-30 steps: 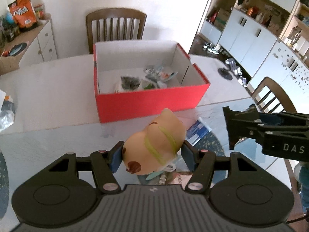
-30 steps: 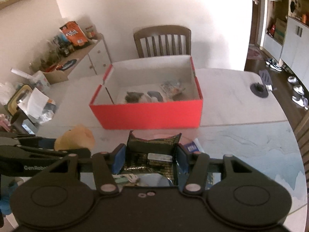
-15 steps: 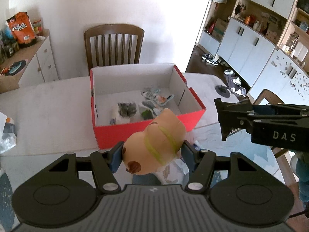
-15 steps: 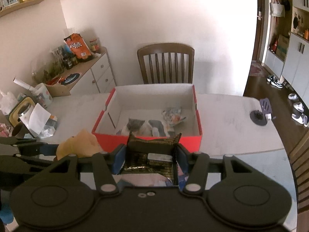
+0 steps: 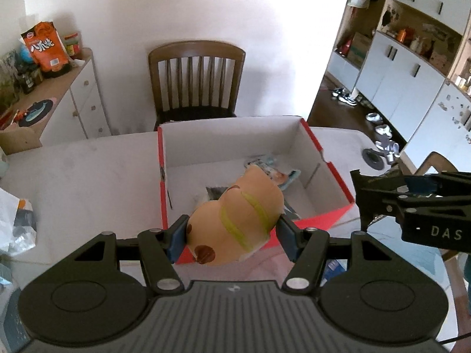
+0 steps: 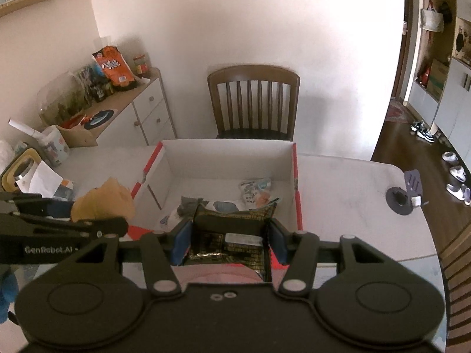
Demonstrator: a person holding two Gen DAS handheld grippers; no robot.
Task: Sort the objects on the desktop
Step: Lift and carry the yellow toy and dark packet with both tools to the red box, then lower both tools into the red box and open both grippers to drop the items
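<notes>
Left wrist view: the left tool [image 5: 232, 232] grips a tan plush toy [image 5: 235, 220] over the near wall of a red box [image 5: 323, 214] on the white desk [image 5: 88, 182]. Right wrist view: the right tool [image 6: 228, 242] clamps a dark snack packet [image 6: 229, 235] at the same box's near edge, small packets [image 6: 253, 191] inside.

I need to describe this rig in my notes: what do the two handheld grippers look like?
Both are matte black plastic with round discs on the body, silver pivot screws and blue pads. The left gripper has a ribbed grey top and reads "GenRobot.AI" on its side; the right gripper reads "DAS".
</notes>
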